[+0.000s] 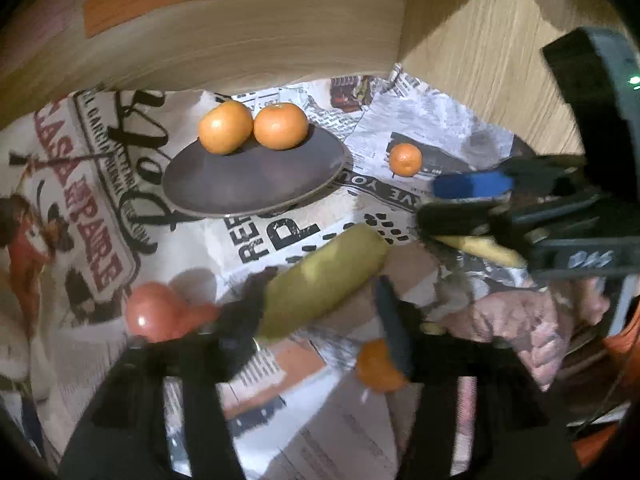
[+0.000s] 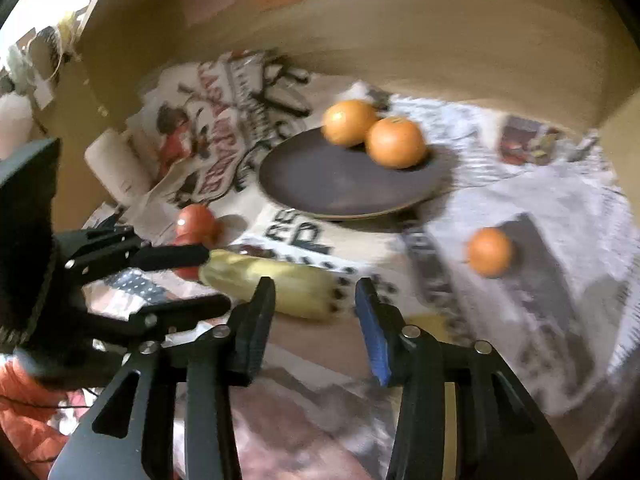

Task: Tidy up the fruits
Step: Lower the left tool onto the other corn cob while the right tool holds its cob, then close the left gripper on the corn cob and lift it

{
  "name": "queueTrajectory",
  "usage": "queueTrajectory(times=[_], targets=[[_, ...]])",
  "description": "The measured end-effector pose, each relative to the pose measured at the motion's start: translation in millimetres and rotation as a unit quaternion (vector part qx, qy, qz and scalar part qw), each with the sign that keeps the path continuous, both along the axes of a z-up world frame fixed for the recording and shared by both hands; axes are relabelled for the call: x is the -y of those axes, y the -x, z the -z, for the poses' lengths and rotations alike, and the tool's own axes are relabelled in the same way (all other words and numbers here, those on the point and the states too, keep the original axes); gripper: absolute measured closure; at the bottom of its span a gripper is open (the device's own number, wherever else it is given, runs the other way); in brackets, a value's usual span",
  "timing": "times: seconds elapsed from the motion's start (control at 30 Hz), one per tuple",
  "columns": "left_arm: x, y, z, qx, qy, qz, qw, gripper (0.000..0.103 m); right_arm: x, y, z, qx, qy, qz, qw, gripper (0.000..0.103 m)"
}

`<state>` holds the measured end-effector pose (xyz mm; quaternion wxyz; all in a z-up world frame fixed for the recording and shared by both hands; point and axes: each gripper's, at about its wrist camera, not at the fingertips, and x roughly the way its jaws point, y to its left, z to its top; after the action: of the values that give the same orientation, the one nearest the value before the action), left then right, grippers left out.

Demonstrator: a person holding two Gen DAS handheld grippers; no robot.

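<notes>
A dark round plate (image 1: 248,184) (image 2: 340,188) lies on newspaper with two oranges (image 1: 226,128) (image 2: 348,122) at its far rim. A small mandarin (image 1: 405,159) (image 2: 490,251) sits on the paper to its right. A yellow-green banana (image 1: 324,280) (image 2: 272,284) lies between the fingers of my left gripper (image 1: 316,312) (image 2: 200,280). One finger touches it, the other stands clear, so the jaws are open. A red tomato (image 1: 154,318) (image 2: 196,224) rests just left of them. My right gripper (image 2: 314,304) (image 1: 440,200) is open and empty, near the banana's far end.
Wooden walls (image 1: 280,32) close the back and right side. A paper roll (image 2: 116,164) lies at the left. Another orange fruit (image 1: 376,368) shows behind my left gripper's right finger. Something yellow (image 1: 480,248) lies under the right gripper. A person's hand (image 1: 520,320) is near.
</notes>
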<state>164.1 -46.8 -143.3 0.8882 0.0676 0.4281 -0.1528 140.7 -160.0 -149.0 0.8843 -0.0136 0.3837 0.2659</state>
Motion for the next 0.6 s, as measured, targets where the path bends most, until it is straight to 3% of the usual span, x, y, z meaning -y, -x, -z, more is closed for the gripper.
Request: queueTrajectory(times=[0.27, 0.6], targets=[[13, -24, 24, -0.014, -0.039, 0.031, 0.9987, 0.04, 38, 5, 19, -0.015, 0.039, 0.054, 0.998, 0.057], [9, -40, 25, -0.024, -0.016, 0.041, 0.9987, 0.053, 40, 1, 39, -0.033, 0.069, 0.058, 0.995, 0.06]])
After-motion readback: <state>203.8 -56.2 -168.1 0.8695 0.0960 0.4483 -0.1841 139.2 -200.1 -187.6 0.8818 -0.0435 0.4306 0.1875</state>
